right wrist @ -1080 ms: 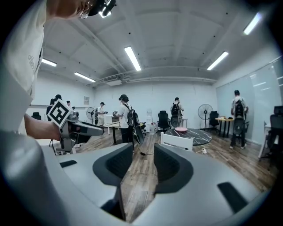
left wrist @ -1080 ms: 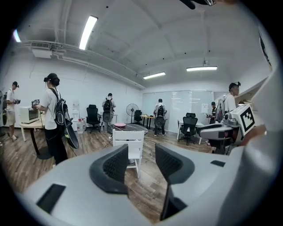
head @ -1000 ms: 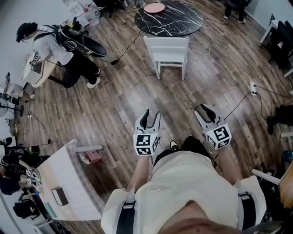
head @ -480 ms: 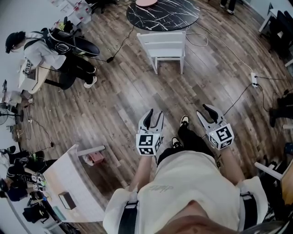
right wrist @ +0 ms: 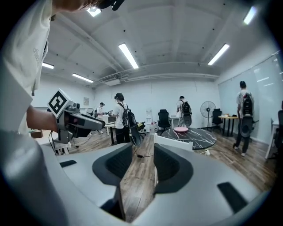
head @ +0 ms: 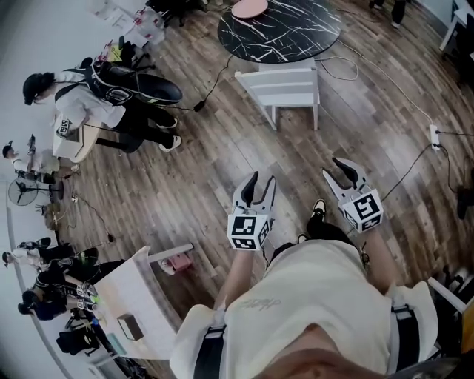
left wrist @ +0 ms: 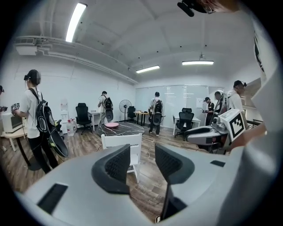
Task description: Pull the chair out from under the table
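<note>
A white wooden chair [head: 285, 87] stands on the plank floor at the near edge of a round black marble table [head: 280, 29], its backrest turned to me. A pink plate [head: 249, 8] lies on the table. My left gripper [head: 259, 191] and right gripper [head: 346, 172] are held side by side in the air, well short of the chair, both open and empty. In the left gripper view the chair [left wrist: 124, 144] shows beyond the parted jaws of the gripper [left wrist: 142, 162]. In the right gripper view the chair [right wrist: 173, 142] sits just right of the gap of the gripper [right wrist: 143, 164].
A person with a backpack [head: 96, 92] bends over a desk at the left. A white cabinet [head: 137, 300] stands at lower left. Cables and a power strip [head: 435, 134] lie on the floor at right. Several people, office chairs and a fan [left wrist: 125, 106] stand farther back.
The person carrying me has stepped forward and the head view has swung a little right. Both grippers stay open and empty. The chair stays put by the table.
</note>
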{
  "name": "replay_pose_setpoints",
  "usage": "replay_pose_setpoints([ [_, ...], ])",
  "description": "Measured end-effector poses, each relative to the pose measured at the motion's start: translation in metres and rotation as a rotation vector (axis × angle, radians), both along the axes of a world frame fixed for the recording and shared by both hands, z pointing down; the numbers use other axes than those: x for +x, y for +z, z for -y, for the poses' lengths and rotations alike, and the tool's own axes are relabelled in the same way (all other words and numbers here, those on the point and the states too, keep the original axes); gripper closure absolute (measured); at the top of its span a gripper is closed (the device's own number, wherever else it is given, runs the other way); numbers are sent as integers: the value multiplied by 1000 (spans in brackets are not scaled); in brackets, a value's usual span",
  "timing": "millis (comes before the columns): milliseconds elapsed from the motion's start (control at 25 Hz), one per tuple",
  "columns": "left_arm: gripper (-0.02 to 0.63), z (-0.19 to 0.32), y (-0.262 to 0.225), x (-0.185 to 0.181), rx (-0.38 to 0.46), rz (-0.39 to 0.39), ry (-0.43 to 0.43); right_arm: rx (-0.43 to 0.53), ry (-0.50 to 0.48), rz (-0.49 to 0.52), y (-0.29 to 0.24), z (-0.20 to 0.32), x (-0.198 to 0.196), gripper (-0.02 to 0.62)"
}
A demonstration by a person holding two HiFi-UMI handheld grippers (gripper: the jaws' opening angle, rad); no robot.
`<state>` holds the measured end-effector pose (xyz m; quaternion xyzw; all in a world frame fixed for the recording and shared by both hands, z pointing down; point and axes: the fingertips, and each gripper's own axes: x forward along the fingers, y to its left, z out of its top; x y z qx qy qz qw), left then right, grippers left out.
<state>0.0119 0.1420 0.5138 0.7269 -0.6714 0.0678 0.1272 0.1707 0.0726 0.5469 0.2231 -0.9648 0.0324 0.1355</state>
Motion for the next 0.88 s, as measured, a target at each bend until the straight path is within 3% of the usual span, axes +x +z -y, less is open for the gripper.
replay_pose_setpoints([
  [200, 416, 32, -3, -10, 4, 4, -14, -7, -24, 27, -2, 33, -15, 440],
  [560, 416, 53, 8, -25, -32, -21, -55, -51, -97, -9, 20, 60, -38, 446],
  [880, 416, 84, 30, -68, -50, -60, -38, -64, -79, -68, 32, 84, -75, 443],
])
